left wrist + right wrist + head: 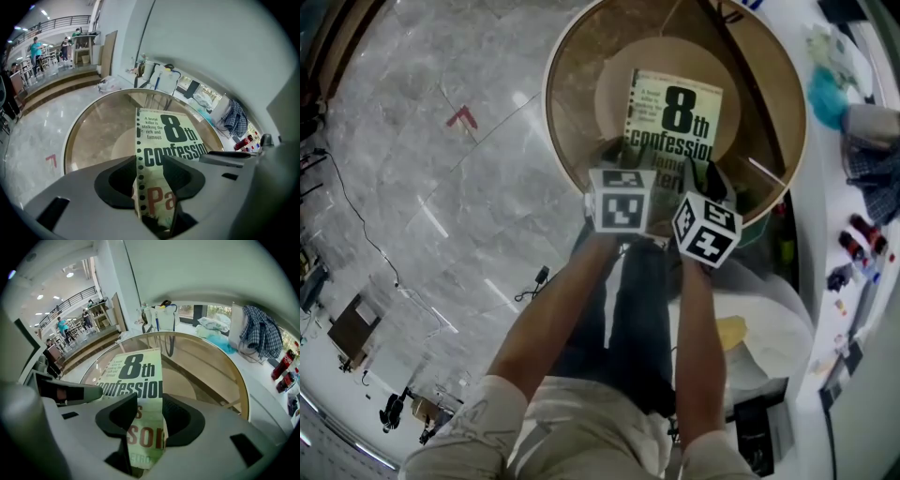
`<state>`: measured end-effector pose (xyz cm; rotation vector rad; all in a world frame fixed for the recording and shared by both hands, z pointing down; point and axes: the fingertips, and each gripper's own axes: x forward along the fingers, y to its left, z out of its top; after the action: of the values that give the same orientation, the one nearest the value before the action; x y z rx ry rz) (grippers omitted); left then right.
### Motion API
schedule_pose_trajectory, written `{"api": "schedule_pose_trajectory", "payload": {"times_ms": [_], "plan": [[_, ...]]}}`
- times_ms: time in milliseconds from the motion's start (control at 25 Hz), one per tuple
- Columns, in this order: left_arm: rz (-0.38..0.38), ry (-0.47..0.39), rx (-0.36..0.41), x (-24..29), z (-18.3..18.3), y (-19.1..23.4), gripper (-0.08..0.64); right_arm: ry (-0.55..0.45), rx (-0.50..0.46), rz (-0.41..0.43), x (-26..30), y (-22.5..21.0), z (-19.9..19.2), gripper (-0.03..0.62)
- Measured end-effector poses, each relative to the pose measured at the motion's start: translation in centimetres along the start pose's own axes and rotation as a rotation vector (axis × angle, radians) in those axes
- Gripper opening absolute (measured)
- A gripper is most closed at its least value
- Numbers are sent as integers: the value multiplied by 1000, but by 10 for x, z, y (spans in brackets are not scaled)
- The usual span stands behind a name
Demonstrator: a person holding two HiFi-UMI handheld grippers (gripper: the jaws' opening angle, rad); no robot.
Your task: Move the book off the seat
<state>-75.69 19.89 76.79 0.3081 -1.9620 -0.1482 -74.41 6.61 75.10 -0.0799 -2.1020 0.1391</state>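
The book (675,117), a pale green paperback with "8th confession" in black, lies on the round seat (558,141), which has a light wooden rim. Both grippers meet its near end. My left gripper (623,173) has the book's left edge (171,133) between its jaws, and the pads touch it on both sides (150,187). My right gripper (712,183) takes the right edge the same way, with the book (136,373) filling the gap between its jaws (149,426). The book's near end is hidden by the grippers in the head view.
A white counter (825,309) runs along the right, with a teal cloth (827,94), a checked shirt (260,333) and red bottles (862,234). Grey marble floor (441,216) with a red mark (461,116) lies left. My legs stand just before the seat.
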Motion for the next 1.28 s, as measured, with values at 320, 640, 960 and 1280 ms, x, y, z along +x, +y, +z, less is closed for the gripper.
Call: {"api": "schedule_pose_trajectory", "payload": {"times_ms": [320, 640, 960, 1280], "plan": [[17, 15, 8, 9, -4, 2, 175, 22, 10, -5, 13, -4, -6, 176], [25, 60, -5, 3, -6, 3, 176, 47, 20, 2, 6, -4, -3, 176], [61, 25, 72, -54, 31, -5, 166, 74, 38, 41, -44, 17, 32, 176], [81, -107, 101, -145, 108, -39, 86, 3, 54, 52, -125, 11, 117, 119]]}}
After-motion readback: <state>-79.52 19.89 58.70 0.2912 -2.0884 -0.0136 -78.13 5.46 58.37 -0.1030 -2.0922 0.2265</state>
